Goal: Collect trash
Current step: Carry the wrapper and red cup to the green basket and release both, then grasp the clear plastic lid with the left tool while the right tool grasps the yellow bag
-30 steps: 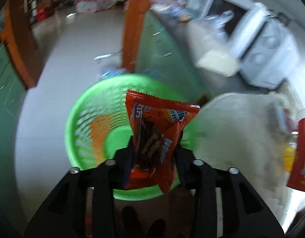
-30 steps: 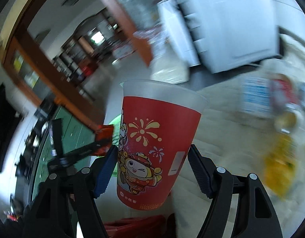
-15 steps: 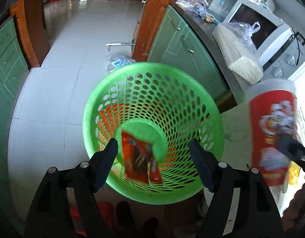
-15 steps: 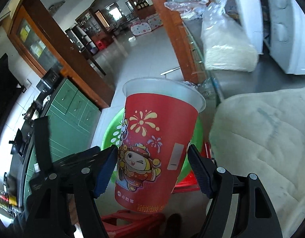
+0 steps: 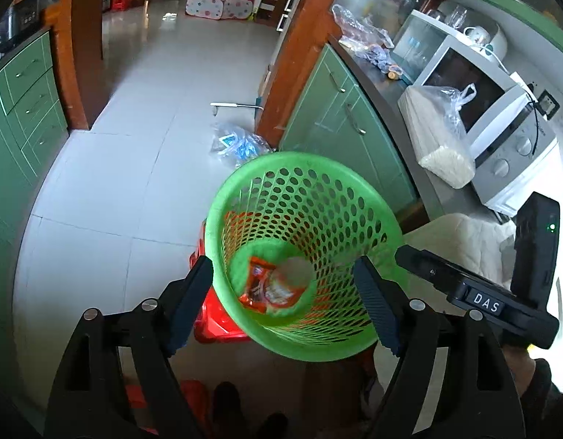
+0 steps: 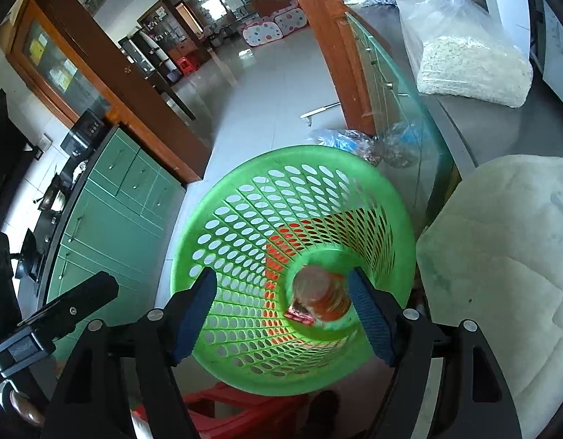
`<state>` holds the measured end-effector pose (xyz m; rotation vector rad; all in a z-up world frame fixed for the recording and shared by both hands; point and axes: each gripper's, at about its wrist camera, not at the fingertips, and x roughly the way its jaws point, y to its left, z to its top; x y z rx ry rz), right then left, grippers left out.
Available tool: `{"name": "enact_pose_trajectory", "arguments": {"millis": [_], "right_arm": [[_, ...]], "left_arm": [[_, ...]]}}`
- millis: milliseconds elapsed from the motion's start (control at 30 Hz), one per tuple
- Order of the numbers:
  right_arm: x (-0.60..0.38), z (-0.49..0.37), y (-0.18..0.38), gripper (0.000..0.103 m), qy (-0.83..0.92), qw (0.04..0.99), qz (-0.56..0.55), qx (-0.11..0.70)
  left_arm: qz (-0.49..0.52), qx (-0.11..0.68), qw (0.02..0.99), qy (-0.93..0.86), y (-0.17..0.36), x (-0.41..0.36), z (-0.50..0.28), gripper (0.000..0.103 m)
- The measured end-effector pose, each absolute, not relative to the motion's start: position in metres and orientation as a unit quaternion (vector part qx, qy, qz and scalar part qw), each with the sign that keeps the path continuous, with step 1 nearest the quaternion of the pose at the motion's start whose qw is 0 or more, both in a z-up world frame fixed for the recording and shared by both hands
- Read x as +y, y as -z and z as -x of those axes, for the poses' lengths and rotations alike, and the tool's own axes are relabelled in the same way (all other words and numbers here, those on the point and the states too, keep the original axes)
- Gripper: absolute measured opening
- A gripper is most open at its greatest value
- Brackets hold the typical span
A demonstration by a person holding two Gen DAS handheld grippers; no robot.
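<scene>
A green perforated basket [image 5: 245, 190] stands on a red stool below both grippers; it also shows in the right wrist view [image 6: 223, 197]. At its bottom lie an orange snack wrapper [image 5: 257, 285] and a red paper cup [image 5: 294, 278]. In the right wrist view the cup [image 6: 323, 292] is blurred and partly covers the wrapper [image 6: 299, 315]. My left gripper [image 5: 283, 309] is open and empty above the basket. My right gripper [image 6: 281, 316] is open and empty above the basket; its body shows at the right of the left wrist view.
A cream-covered table [image 6: 501, 256] is to the right of the basket. Green cabinets [image 5: 340, 120] carry a counter with a bag of grain [image 5: 439, 139] and a microwave [image 5: 501, 139]. A plastic bag [image 5: 237, 144] lies on the tiled floor. A red stool [image 5: 212, 314] is under the basket.
My right gripper has opened and the red cup has dropped into the basket onto the wrapper. Earlier the left gripper let the wrapper fall in. Both grippers stay over the basket.
</scene>
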<state>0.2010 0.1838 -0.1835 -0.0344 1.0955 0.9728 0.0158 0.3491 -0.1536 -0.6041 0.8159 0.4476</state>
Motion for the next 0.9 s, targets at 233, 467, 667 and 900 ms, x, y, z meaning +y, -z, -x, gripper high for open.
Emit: {"name": "enact_pose_trajectory", "arguments": {"millis": [233, 467, 667, 900], "right_arm": [[0.143, -0.189, 0.155, 0.076, -0.444, 0.757, 0.001, 0.48], [0.085, -0.174, 0.125, 0.08, -0.415, 0.789, 0.019, 0.452], [0.012, -0.164, 0.102, 0.082, -0.361, 0.83, 0.022, 0.425], [-0.079, -0.159, 0.087, 0.084, -0.265, 0.88, 0.033, 0.394]], "left_arm": [[0.275, 0.376, 0.863, -0.197, 0.136, 0.328, -0.024, 0.079], [0.254, 0.375, 0.876, -0.166, 0.118, 0.285, -0.04, 0.082], [0.24, 0.377, 0.885, -0.133, 0.107, 0.244, -0.05, 0.083], [0.213, 0.393, 0.89, -0.087, 0.103, 0.189, -0.066, 0.083]]}}
